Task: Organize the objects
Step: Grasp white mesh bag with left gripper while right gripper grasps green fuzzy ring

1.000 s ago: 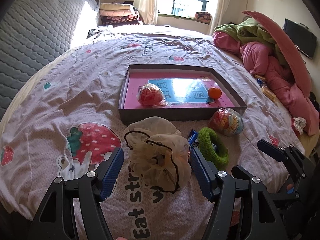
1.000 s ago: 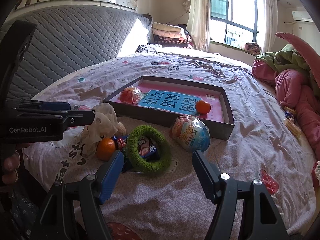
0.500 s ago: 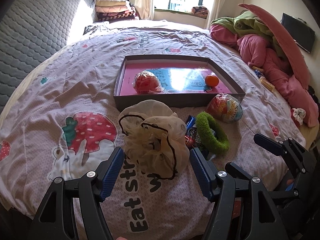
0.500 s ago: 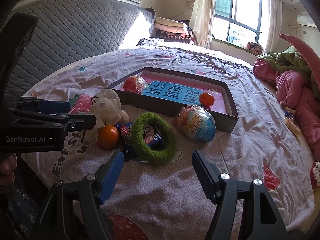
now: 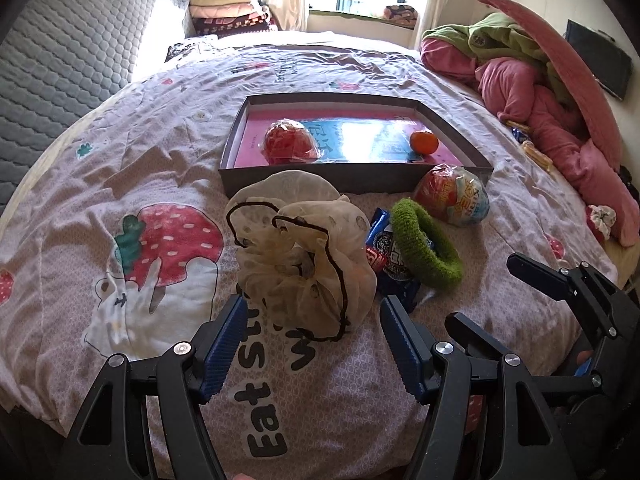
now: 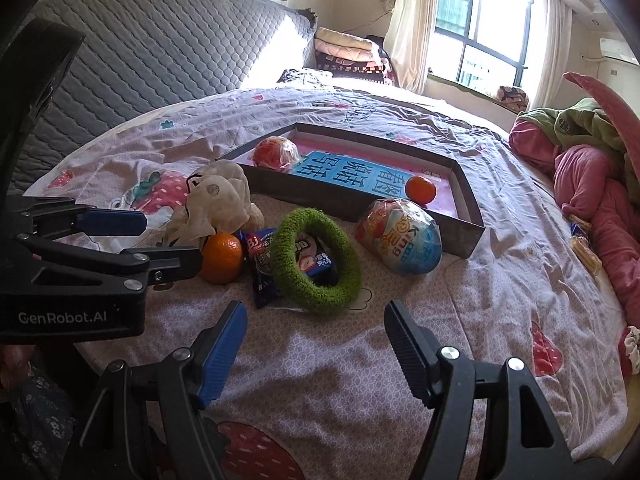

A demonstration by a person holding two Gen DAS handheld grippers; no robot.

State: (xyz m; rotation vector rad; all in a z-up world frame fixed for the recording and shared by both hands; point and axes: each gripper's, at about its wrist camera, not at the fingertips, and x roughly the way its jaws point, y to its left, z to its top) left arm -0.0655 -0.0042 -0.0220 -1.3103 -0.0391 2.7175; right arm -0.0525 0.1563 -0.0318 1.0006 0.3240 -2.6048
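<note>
Progress looks partial to me: two things sit inside the shallow grey box (image 5: 352, 178) and five wait outside it on the bedspread (image 5: 100, 184). Inside, on the pink-and-blue sheet lining the bottom, a wrapped red ball (image 5: 289, 142) lies near the box's left front corner and a small orange (image 5: 424, 142) near its right wall, well apart from each other.

Left to move, I judge, are the cream scrunchie (image 5: 300, 256), the green scrunchie (image 6: 316, 266), the blue snack packet (image 6: 264, 276) lying partly under that green ring, a second orange (image 6: 221, 257) touching the packet's left side, and the foil-wrapped egg (image 6: 400, 236) resting just beside the box's front wall near its right corner.

My left gripper (image 5: 310, 344) has its jaws spread wide, empty, with the cream scrunchie directly ahead between the fingertips (nothing touching yet, as far as I can see). My right gripper (image 6: 314, 338) is likewise spread and holding nothing, pointed at the green scrunchie a little short of it.

Both claws seem lined up for a first grasp, so most of the sorting is ahead.
</note>
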